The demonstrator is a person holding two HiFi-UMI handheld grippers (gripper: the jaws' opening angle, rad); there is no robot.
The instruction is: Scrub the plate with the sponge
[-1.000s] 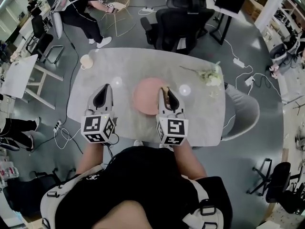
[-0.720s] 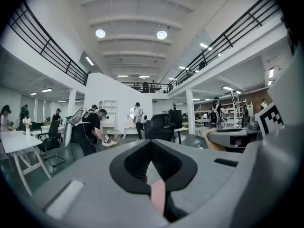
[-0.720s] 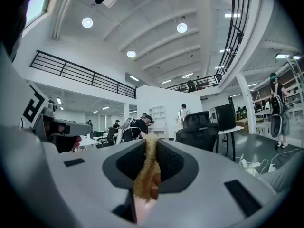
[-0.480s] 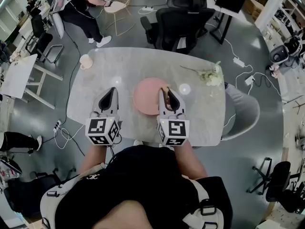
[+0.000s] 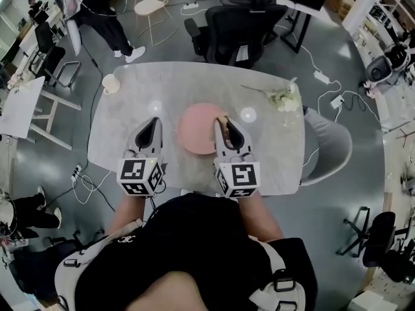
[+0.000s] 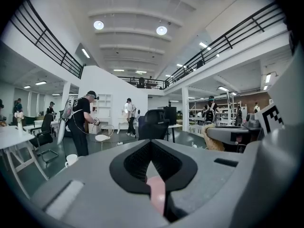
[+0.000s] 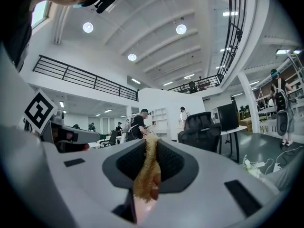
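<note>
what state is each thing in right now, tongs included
left tongs, shut, empty
right tongs, shut on the sponge
sponge, pinched in the right tongs, contact with plate unclear
plate, flat on the table
mug, upright
flowers, lying on the table

Grey marble-look oval counter, pink plate at frame centre, white mug at upper-left edge, flower sprig upper right.
</note>
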